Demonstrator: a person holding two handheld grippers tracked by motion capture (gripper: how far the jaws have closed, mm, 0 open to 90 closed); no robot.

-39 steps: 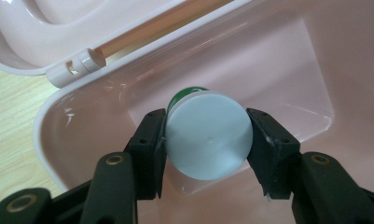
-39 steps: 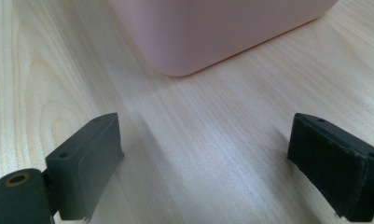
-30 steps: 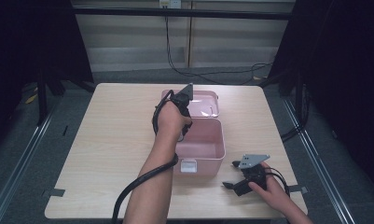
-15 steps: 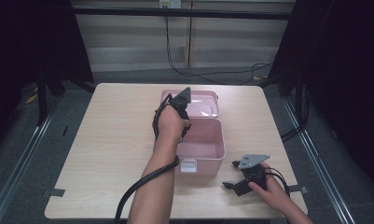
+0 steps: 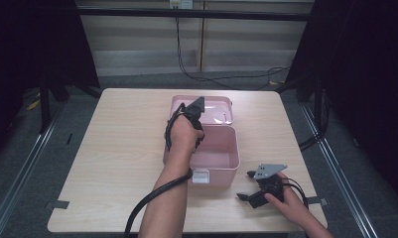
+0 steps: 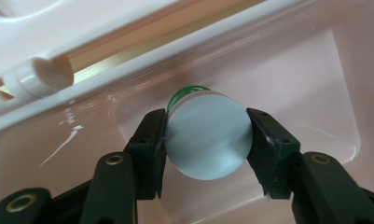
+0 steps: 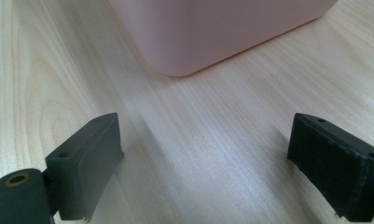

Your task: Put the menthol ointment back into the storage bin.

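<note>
— While the left gripper hangs inside the pink box, what do its jaws hold?

— A small round container, clamped between them by its sides, pale flat end toward the camera, a green band behind. It sits above the box's floor, toward the far wall and hinge.

— And the right gripper?

— Low over the tabletop, near and right of the box, jaws wide with nothing between them.

— What might go wrong?

— I'd guess the round sides could roll or slip from the flat pads, or the container could tip over if let go above the floor.

— Anything unclear?

— The container's far end is hidden, its label too. From the high view, the hand covers gripper and container alike.
</note>
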